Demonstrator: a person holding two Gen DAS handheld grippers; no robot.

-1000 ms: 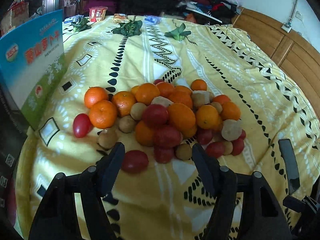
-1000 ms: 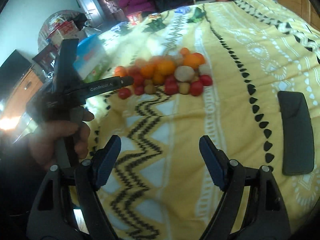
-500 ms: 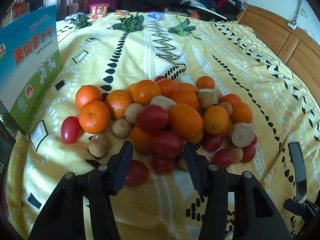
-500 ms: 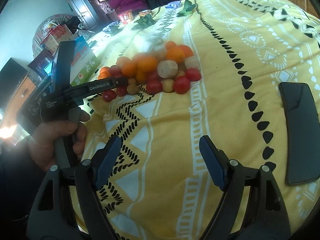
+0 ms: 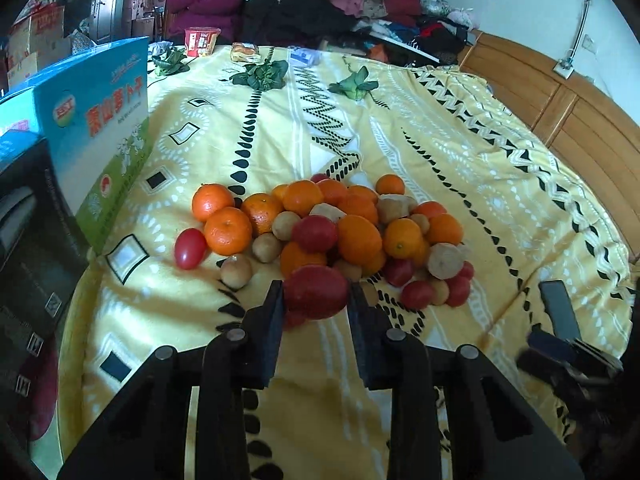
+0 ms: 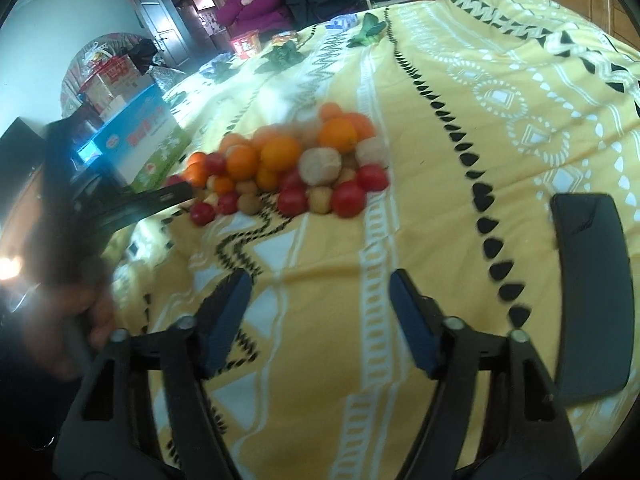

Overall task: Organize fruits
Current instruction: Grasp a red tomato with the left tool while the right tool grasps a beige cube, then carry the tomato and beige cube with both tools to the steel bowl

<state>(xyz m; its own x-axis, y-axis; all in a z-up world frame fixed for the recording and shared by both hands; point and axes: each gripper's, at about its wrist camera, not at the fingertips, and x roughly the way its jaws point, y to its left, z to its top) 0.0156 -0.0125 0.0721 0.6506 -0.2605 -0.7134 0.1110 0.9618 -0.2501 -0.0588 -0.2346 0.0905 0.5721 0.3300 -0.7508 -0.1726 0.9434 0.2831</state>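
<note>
A heap of oranges (image 5: pixel 358 238), red tomatoes and small brown fruits lies on the yellow patterned bedspread (image 5: pixel 400 140). My left gripper (image 5: pixel 316 300) is shut on a red tomato (image 5: pixel 316 296) at the heap's near edge, held just above the cloth. A lone tomato (image 5: pixel 190 248) lies at the heap's left. In the right wrist view the heap (image 6: pixel 280 168) lies ahead, and my right gripper (image 6: pixel 320 304) is open and empty above the bedspread, well short of it. The left gripper shows there (image 6: pixel 176 192), blurred, at the heap's left.
A blue and green carton (image 5: pixel 100 128) stands left of the heap. A black phone (image 6: pixel 592 292) lies on the bed at the right. Leafy greens (image 5: pixel 264 74) and snack packs lie at the far end. A wooden headboard (image 5: pixel 580 120) runs along the right.
My left gripper moved forward into the heap, closed on a red tomato and lifted it slightly. The right gripper moved nearer the heap and stayed open.
</note>
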